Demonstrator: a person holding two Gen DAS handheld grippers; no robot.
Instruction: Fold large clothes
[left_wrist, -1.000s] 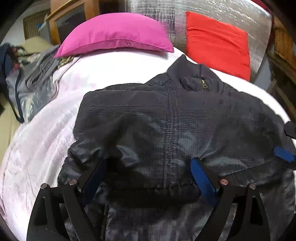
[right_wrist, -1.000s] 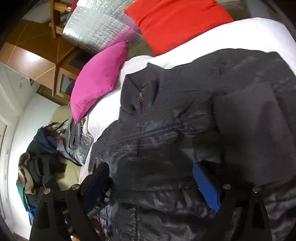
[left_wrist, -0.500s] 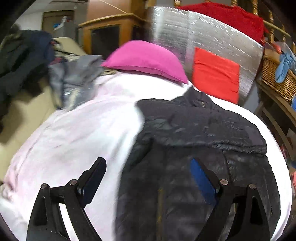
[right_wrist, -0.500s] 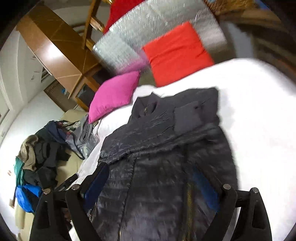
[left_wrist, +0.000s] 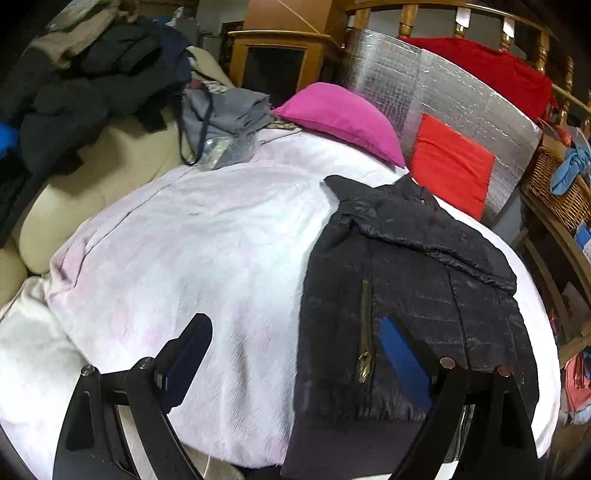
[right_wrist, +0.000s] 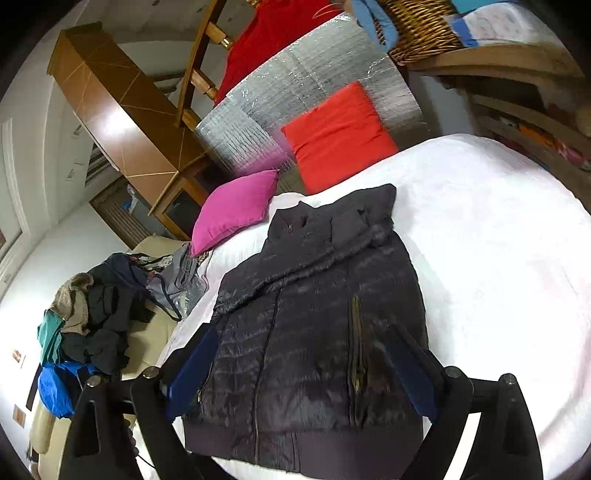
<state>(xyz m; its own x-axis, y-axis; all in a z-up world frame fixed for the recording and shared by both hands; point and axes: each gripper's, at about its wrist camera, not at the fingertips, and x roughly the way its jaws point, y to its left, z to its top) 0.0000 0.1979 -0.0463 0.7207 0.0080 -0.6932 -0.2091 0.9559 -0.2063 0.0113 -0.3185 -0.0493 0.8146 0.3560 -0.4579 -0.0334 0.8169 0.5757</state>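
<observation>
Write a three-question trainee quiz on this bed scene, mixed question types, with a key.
1. True or false: the left gripper holds a fold of the dark jacket.
2. Multiple choice: the pink pillow lies (A) on top of the jacket, (B) beyond the jacket's collar, toward the silver panel, (C) on the floor.
3. Fill in: the jacket's sleeves are folded ____ across its chest.

Key:
1. False: both its fingers stand apart with nothing between them, as do the right gripper's.
2. B
3. inward
</observation>
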